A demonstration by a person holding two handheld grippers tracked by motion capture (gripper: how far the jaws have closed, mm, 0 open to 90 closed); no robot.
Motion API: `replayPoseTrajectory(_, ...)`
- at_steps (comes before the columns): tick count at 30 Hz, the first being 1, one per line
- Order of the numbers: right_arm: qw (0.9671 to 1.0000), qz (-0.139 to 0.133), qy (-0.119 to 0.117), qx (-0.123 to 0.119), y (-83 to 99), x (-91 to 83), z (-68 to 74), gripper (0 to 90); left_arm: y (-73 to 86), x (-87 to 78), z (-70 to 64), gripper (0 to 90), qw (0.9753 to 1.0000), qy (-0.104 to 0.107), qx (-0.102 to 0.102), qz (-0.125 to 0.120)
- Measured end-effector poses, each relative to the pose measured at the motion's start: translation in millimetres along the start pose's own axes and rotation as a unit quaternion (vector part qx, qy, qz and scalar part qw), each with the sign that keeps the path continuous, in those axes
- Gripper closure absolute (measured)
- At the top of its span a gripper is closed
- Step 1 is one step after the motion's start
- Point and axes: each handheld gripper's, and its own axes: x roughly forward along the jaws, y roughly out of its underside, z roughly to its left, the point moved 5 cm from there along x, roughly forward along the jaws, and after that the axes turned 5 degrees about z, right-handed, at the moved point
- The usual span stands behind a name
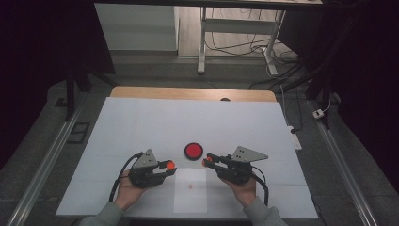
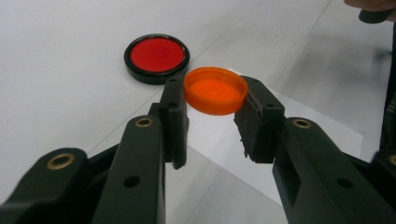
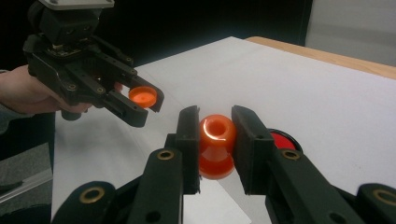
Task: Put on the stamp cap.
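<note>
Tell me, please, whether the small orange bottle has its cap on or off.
Off. The orange cap sits between the left gripper's jaws, apart from the orange bottle, whose open mouth shows between the right gripper's jaws.

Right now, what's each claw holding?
Left gripper: shut on the orange cap.
Right gripper: shut on the small orange bottle.

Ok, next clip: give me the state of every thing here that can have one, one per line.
left gripper: shut on the orange cap, held above the table.
orange cap: off the bottle, open side up, clamped at its rim.
right gripper: shut on the orange bottle.
orange bottle: uncapped, mouth open, clamped between the jaws.
red disc: lying flat on the table, untouched.
paper sheet: flat on the table.
</note>
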Motion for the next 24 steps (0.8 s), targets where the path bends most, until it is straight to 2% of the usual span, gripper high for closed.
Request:
replayPoseTrajectory(8,1.0000,0.000,-0.002,-0.001,-0.1,0.4,1.0,72.1,-5.5,8.8,-6.8,64.7,0.9999,0.007,0.010,0.006)
replayPoseTrajectory(24,1.0000,-0.001,-0.007,-0.002,-0.4,3.7,4.0,72.1,-7.7,16.3,-8.7,64.7,0.9997,0.007,0.019,0.013)
